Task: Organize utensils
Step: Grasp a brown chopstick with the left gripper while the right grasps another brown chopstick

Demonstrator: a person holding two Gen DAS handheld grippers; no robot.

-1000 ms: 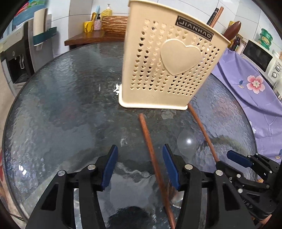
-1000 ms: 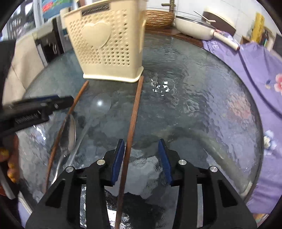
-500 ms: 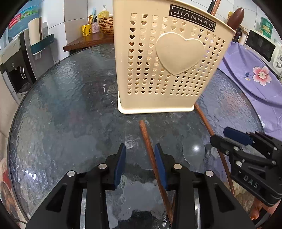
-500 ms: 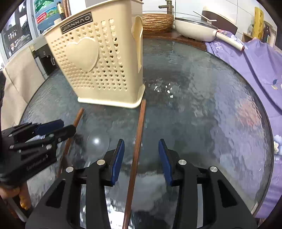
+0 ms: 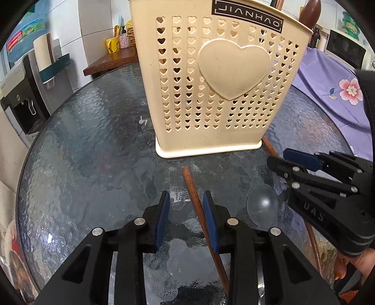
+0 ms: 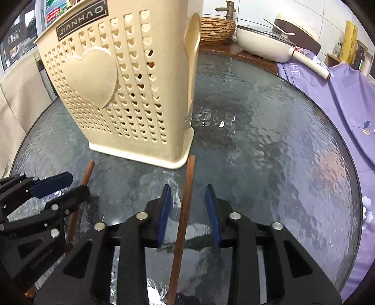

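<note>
While a cream holder (image 5: 211,82) is standing upright on the round glass table (image 5: 82,140), both grippers are hovering low over the glass with their jaws spread and gripping nothing. The left gripper (image 5: 184,211) is straddling a wooden chopstick (image 5: 196,206) that is lying flat, its tip pointing to 12 o'clock, just short of the holder's base and close against the right-hand pad. The right gripper (image 6: 188,210) is straddling a second chopstick (image 6: 184,211), whose far end is lying just beside the holder's corner at 12 o'clock. A clear spoon (image 5: 262,206) is lying at 3 o'clock from the left gripper, between the two. Dark handles (image 5: 309,11) are sticking up out of the holder.
</note>
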